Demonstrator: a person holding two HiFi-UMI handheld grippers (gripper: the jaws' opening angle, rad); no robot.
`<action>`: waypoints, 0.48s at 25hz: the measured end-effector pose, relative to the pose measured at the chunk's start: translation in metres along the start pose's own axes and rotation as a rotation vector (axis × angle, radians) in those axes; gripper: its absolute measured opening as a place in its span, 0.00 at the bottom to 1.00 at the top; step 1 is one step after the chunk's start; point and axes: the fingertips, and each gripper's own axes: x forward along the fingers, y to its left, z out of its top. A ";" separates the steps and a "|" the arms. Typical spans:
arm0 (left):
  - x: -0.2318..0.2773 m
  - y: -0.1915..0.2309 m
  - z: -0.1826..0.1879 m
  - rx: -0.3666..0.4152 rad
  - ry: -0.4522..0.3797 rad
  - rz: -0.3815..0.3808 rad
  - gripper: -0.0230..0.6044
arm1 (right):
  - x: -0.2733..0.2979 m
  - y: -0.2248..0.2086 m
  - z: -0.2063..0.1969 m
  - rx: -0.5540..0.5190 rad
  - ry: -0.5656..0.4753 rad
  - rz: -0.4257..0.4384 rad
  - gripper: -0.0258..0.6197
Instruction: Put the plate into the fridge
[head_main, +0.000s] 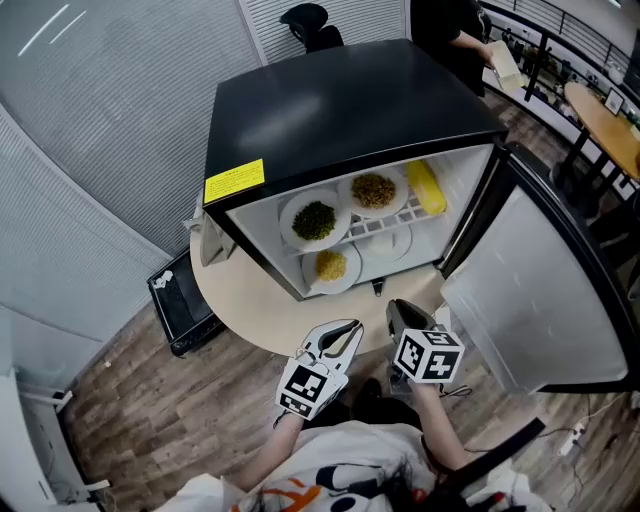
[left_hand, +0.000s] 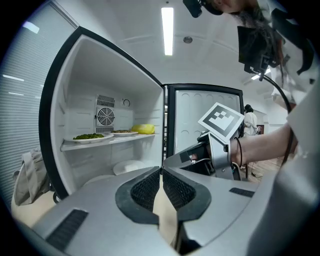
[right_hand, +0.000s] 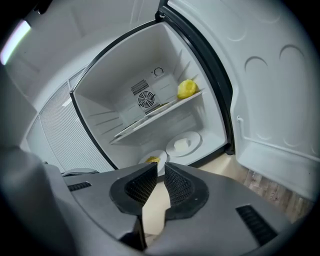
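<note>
Inside the open fridge (head_main: 350, 110) on the bench (head_main: 250, 300): 4 plates.
- Shelf, 2: plate of greens (head_main: 315, 220), plate of brown food (head_main: 373, 190), plus 1 yellow food piece (head_main: 425, 188).
- Floor, 2: plate of yellow food (head_main: 331, 268), pale plate (head_main: 395, 243).

Outside, your 2 tools, both empty: left tool (head_main: 352, 326) pinched together, right tool (head_main: 396, 306) narrowly parted.

Placement looks done. Next, likely swing the door (head_main: 530, 290) closed.

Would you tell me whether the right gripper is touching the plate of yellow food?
Apart. The head view shows bare table between the right gripper and the plate.
</note>
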 end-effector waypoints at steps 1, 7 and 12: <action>-0.002 0.000 -0.001 0.000 0.000 -0.002 0.06 | 0.000 0.001 -0.001 0.000 0.001 -0.001 0.13; -0.016 0.002 -0.005 -0.005 -0.012 -0.017 0.06 | -0.005 0.014 -0.009 -0.006 -0.006 -0.021 0.12; -0.041 0.000 -0.008 0.002 -0.029 -0.046 0.06 | -0.011 0.035 -0.021 0.000 -0.013 -0.037 0.12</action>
